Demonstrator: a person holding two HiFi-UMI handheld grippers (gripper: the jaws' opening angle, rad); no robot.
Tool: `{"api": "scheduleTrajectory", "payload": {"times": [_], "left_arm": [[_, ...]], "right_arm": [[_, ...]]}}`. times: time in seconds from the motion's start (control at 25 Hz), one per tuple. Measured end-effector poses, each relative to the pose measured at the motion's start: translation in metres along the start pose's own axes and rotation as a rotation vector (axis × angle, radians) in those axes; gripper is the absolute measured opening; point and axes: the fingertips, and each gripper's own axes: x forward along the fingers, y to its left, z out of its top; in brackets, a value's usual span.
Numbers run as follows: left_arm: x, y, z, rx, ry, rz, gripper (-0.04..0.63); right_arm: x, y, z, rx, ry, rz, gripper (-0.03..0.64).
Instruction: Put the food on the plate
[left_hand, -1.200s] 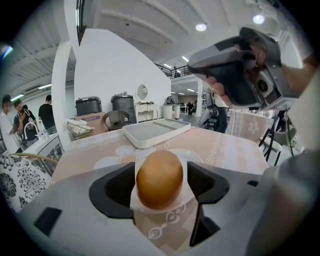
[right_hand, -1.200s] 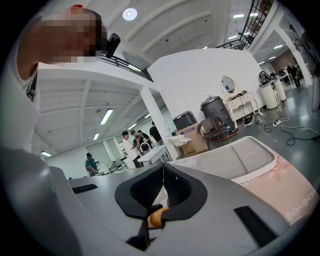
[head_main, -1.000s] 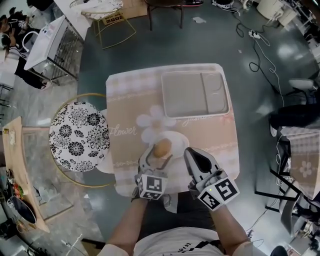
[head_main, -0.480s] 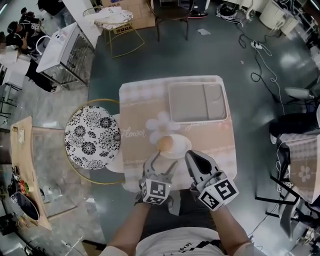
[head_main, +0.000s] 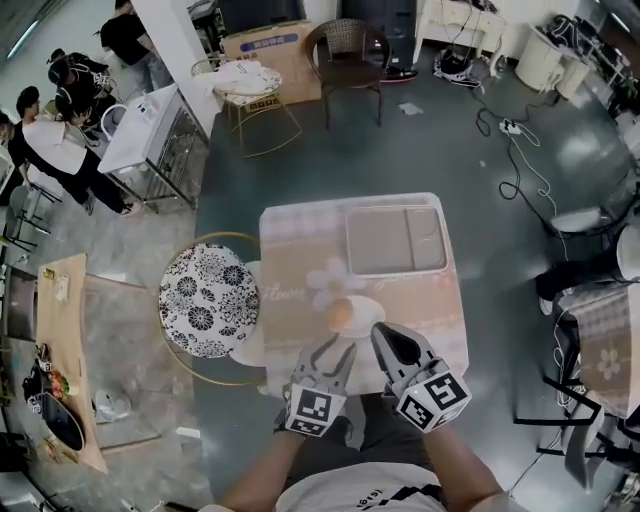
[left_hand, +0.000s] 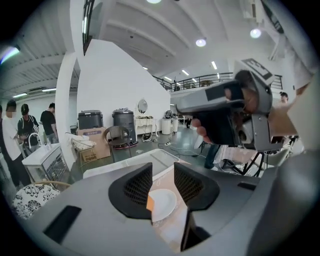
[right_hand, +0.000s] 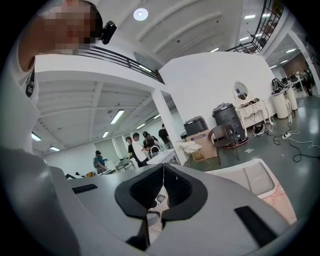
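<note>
A round brown bun (head_main: 340, 313) lies on the left part of the white plate (head_main: 364, 318) on the pink-clothed table (head_main: 300, 250). My left gripper (head_main: 330, 352) hovers just short of the plate, nearer the person, its jaws closing with nothing between them. In the left gripper view, the plate (left_hand: 165, 202) and an orange sliver of the bun (left_hand: 149, 202) show through the gap of the left gripper (left_hand: 162, 187). My right gripper (head_main: 388, 342) is beside it, over the table's near edge, and in its own view the right gripper (right_hand: 163, 195) is shut and empty.
A grey compartment tray (head_main: 395, 240) lies at the table's far right. A stool with a black-and-white flower seat (head_main: 208, 300) stands against the table's left side. Several people (head_main: 60, 110) stand at far left; a chair (head_main: 345, 45) and cables (head_main: 520, 130) are beyond.
The left gripper has drawn back from the bun, which stays on the plate, and its jaws have narrowed. The head view has pulled up and away, showing more of the room.
</note>
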Motion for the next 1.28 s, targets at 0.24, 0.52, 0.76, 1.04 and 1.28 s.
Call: {"api": "scheduleTrajectory", "payload": {"times": [0.24,0.52,0.76,1.04,1.28], "left_arm": [[-0.022,-0.004,0.038,-0.028,-0.051,0.025,0.035],[-0.052,-0.014,0.084,-0.098,-0.132,-0.005,0.006],[-0.081,-0.01,0.12,-0.15,-0.2,-0.021,0.005],[-0.103,-0.008,0.147,-0.148,-0.246,-0.023,0.005],[-0.109,-0.014,0.16,-0.132,-0.269,-0.034,0.005]], "right_arm": [[-0.01,0.011,0.015,-0.026,-0.011,0.005,0.017],[-0.02,0.032,0.029,-0.049,-0.018,0.01,0.017],[-0.022,0.052,0.043,-0.043,-0.029,0.014,0.017],[-0.024,0.073,0.059,-0.043,-0.053,0.031,0.017],[-0.028,0.08,0.073,-0.087,-0.067,0.022,0.015]]}}
